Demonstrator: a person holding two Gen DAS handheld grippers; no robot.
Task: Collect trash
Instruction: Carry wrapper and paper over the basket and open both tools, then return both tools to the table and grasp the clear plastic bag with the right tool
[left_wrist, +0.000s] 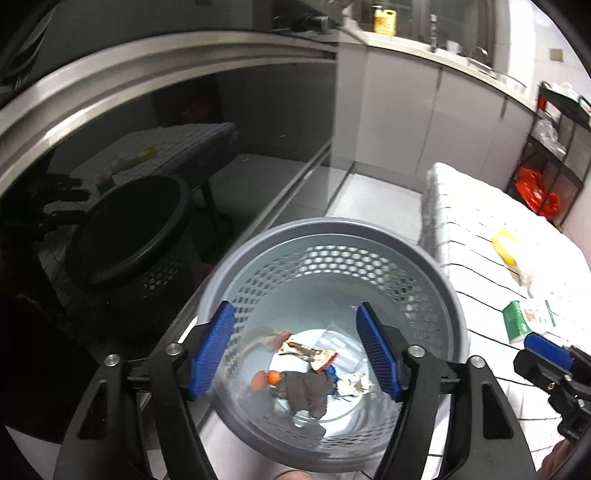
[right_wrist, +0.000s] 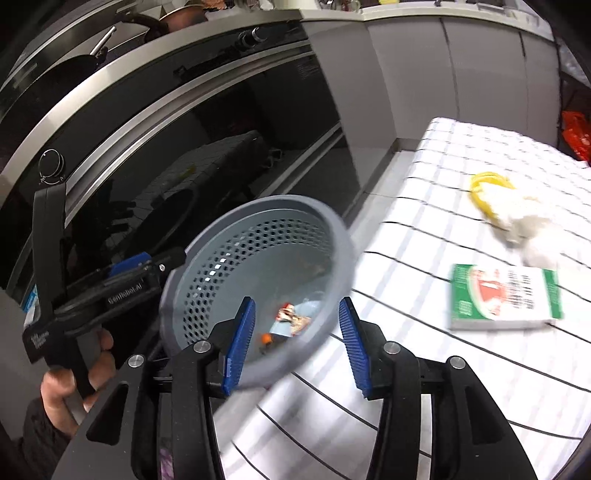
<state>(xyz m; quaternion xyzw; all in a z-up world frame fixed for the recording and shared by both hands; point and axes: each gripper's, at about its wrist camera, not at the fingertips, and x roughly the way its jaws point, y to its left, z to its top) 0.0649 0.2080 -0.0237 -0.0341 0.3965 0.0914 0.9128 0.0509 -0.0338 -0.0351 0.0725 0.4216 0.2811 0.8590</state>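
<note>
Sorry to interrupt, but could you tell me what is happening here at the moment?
A person is collecting trash with two handheld grippers. The left gripper hangs open over the grey basket, which already holds wrappers. The right gripper is also open and empty. A green packet and a yellow-and-white wad lie on the striped cloth.

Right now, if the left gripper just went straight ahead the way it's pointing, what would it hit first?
Probably the trash pile at the bottom of the grey basket. The left gripper is open and aimed down into the basket's mouth, with nothing between its fingers; depth is hard to judge.
</note>
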